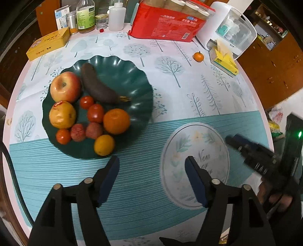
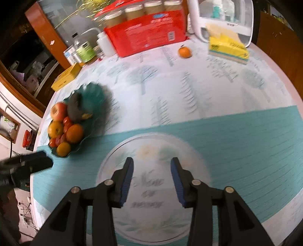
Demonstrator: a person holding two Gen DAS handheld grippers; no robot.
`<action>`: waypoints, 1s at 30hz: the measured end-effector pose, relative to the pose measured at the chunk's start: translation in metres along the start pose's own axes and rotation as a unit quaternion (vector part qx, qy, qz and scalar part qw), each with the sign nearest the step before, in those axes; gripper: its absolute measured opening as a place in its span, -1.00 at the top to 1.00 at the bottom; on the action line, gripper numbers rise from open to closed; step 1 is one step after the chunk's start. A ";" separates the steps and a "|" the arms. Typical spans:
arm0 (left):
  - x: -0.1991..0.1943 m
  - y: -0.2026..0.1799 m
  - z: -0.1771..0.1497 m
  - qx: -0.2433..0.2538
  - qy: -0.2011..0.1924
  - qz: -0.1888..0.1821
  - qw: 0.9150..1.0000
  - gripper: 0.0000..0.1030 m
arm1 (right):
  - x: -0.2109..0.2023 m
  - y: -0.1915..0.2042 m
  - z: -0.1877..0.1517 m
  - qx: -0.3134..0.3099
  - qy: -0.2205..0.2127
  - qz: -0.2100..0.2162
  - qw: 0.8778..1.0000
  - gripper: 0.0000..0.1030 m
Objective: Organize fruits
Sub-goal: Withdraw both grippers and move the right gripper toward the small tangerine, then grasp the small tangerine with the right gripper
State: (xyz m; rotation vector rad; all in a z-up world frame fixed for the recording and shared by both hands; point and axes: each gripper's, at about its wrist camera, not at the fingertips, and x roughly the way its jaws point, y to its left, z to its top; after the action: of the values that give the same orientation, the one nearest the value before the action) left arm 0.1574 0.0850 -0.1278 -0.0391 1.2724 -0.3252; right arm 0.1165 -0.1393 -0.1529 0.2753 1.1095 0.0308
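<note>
A dark green scalloped plate [image 1: 132,75] on the table's left holds an apple [image 1: 65,87], a dark banana [image 1: 98,85], a yellow pear [image 1: 62,114], an orange [image 1: 116,121], small tomatoes, lychees and a small yellow citrus [image 1: 104,144]. The plate also shows in the right wrist view [image 2: 98,96]. A lone mandarin [image 1: 198,56] [image 2: 184,51] lies far back near the tissue box. My left gripper [image 1: 152,162] is open and empty, just in front of the plate. My right gripper [image 2: 151,166] is open and empty over the printed circle; it also shows in the left wrist view [image 1: 233,140].
A red cup package [image 1: 168,24], a white appliance [image 1: 227,28], a yellow tissue box [image 1: 225,60], a yellow tin [image 1: 49,43] and bottles and jars [image 1: 85,17] line the back edge. A round printed motif [image 1: 195,149] marks the tablecloth at front right.
</note>
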 end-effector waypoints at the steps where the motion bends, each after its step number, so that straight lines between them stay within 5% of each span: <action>1: 0.001 -0.005 0.001 -0.005 0.000 0.003 1.000 -0.42 | -0.003 -0.011 0.010 0.000 -0.002 -0.003 1.000 0.12; 12: 0.011 -0.050 0.017 -0.064 -0.015 0.056 0.996 -0.60 | -0.011 -0.075 0.119 -0.041 -0.018 0.014 0.999 0.09; 22: 0.016 -0.056 0.038 -0.106 -0.033 0.082 0.990 -0.63 | 0.017 -0.072 0.209 -0.141 -0.047 0.004 0.989 0.00; 30: 0.025 -0.048 0.044 -0.135 -0.036 0.102 0.985 -0.63 | 0.078 -0.064 0.244 -0.180 -0.063 0.015 0.982 -0.04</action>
State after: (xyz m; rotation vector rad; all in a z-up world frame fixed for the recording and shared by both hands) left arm 0.1947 0.0258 -0.1275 -0.1492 1.2301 0.0254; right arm 0.3607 -0.2384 -0.1348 -0.0298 0.9532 0.2362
